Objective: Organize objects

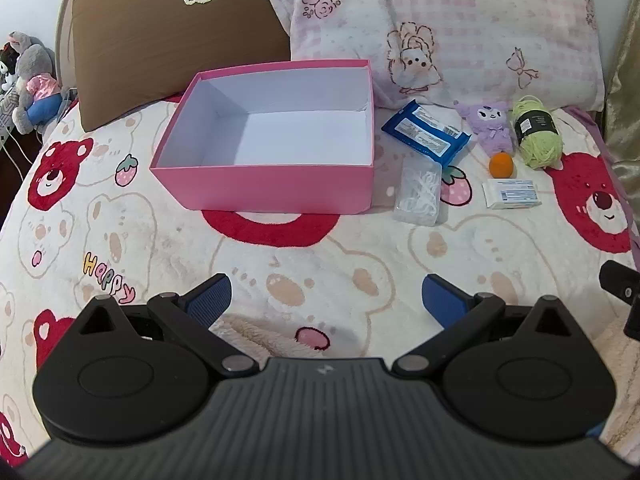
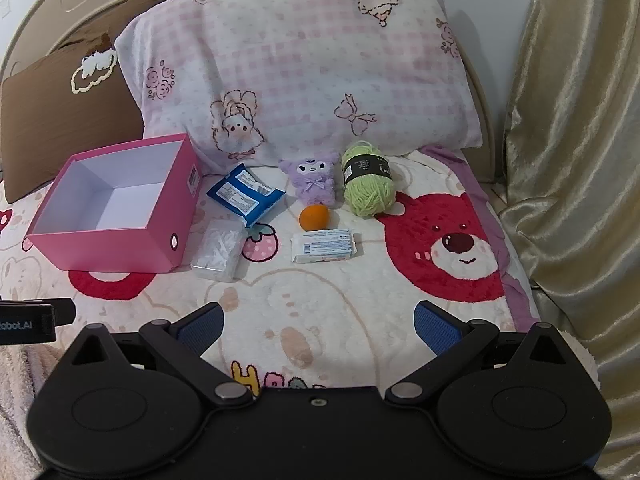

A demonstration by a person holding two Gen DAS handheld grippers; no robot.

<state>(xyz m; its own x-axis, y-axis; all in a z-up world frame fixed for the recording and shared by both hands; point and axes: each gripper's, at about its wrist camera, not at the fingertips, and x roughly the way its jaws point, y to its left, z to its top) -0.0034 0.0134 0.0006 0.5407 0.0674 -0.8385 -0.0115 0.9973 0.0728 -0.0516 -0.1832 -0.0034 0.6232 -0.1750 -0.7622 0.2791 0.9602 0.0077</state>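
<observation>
An empty pink box point(image 1: 264, 190) point(image 2: 108, 250) stands open on the bed. To its right lie a clear plastic case point(image 1: 418, 192) point(image 2: 219, 250), a blue packet point(image 1: 426, 132) point(image 2: 246, 194), a purple plush toy point(image 1: 490, 126) point(image 2: 310, 180), an orange point(image 1: 501, 165) point(image 2: 314, 217), a green yarn skein point(image 1: 536, 132) point(image 2: 367, 184) and a white tissue pack point(image 1: 510, 194) point(image 2: 323, 245). My left gripper point(image 1: 326, 300) is open and empty, in front of the box. My right gripper point(image 2: 318, 326) is open and empty, in front of the objects.
The bed is covered by a bear-print blanket point(image 1: 160, 248) point(image 2: 440, 240). A brown pillow point(image 1: 168, 40) point(image 2: 52, 120) and a pink checked pillow point(image 1: 460, 28) point(image 2: 312, 72) lean at the headboard. A gold curtain point(image 2: 572, 160) hangs at the right. Plush toys point(image 1: 32, 80) sit at the left.
</observation>
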